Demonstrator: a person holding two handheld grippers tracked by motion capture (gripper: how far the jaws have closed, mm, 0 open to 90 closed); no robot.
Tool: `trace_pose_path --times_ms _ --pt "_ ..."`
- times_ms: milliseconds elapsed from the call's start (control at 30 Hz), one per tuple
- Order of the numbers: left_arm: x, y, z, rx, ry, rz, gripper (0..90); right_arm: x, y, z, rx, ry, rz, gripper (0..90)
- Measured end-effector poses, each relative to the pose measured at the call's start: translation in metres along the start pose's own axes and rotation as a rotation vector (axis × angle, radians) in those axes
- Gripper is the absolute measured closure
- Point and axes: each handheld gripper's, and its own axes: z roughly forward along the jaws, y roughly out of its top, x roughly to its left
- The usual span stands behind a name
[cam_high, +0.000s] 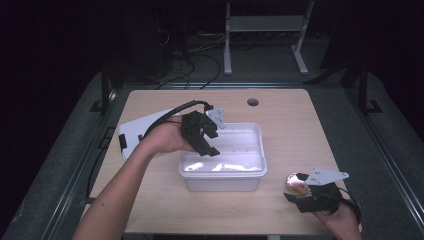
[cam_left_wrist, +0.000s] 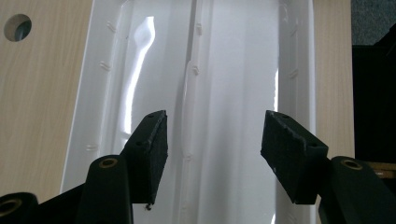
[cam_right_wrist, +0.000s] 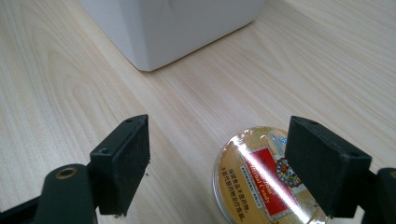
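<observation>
Right gripper (cam_right_wrist: 217, 163), jaws released, hovers at the table's (cam_high: 280, 107) near right corner; the round tin (cam_right_wrist: 261, 179) lies off-centre toward its right jaw.

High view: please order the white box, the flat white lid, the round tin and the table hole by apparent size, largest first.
1. White box
2. Flat white lid, partly hidden by the left forearm
3. Round tin and table hole: they look alike, and the right gripper covers part of the tin, so unsure
</observation>
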Motion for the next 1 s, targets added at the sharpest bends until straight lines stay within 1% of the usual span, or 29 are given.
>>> trace_pose_path --times_ms 133,233,267,300,367,400,467,500,567,633,800,867,900,1000 --pt "0.005 0.002 0.006 0.013 -0.009 -0.006 42.4 0.000 0.000 -0.001 -0.001 0.000 0.002 21.7" --pt "0.012 0.005 0.013 0.026 -0.020 -0.017 44.2 0.000 0.000 -0.001 -0.001 0.001 -0.002 21.7" --pt "0.012 0.005 0.013 0.026 -0.020 -0.017 44.2 0.000 0.000 -0.001 -0.001 0.001 -0.002 21.7" --pt "0.016 0.006 0.017 0.044 -0.031 -0.019 44.8 0.000 0.000 -0.001 -0.001 0.000 -0.002 21.7" --pt "0.017 0.007 0.020 0.052 -0.039 -0.020 45.6 0.000 0.000 -0.001 -0.001 0.000 -0.004 21.7" --pt "0.018 0.008 0.023 0.058 -0.047 -0.018 48.2 -0.001 0.000 -0.001 -0.001 -0.001 -0.004 21.7" --pt "0.019 0.008 0.024 0.059 -0.053 -0.021 49.2 -0.001 0.000 -0.001 -0.001 -0.001 -0.004 21.7" --pt "0.019 0.008 0.027 0.066 -0.058 -0.020 51.7 -0.001 0.000 0.000 0.000 0.000 -0.004 21.7" --pt "0.020 0.009 0.029 0.084 -0.060 -0.015 53.7 0.000 0.000 0.000 0.000 0.000 -0.006 21.7" --pt "0.021 0.008 0.032 0.089 -0.064 -0.019 55.5 0.000 0.000 0.000 0.001 0.000 -0.007 21.7" --pt "0.023 0.010 0.036 0.099 -0.060 -0.025 58.5 0.000 0.000 -0.001 -0.001 -0.001 -0.012 21.7" --pt "0.024 0.011 0.039 0.102 -0.068 -0.027 59.8 0.000 0.000 -0.001 -0.001 -0.001 -0.012 21.7" --pt "0.025 0.011 0.041 0.109 -0.076 -0.022 61.3 0.000 0.000 -0.001 -0.001 -0.001 -0.013 21.7" --pt "0.026 0.011 0.043 0.119 -0.076 -0.020 63.4 0.000 0.000 -0.001 -0.002 -0.002 -0.010 21.7"
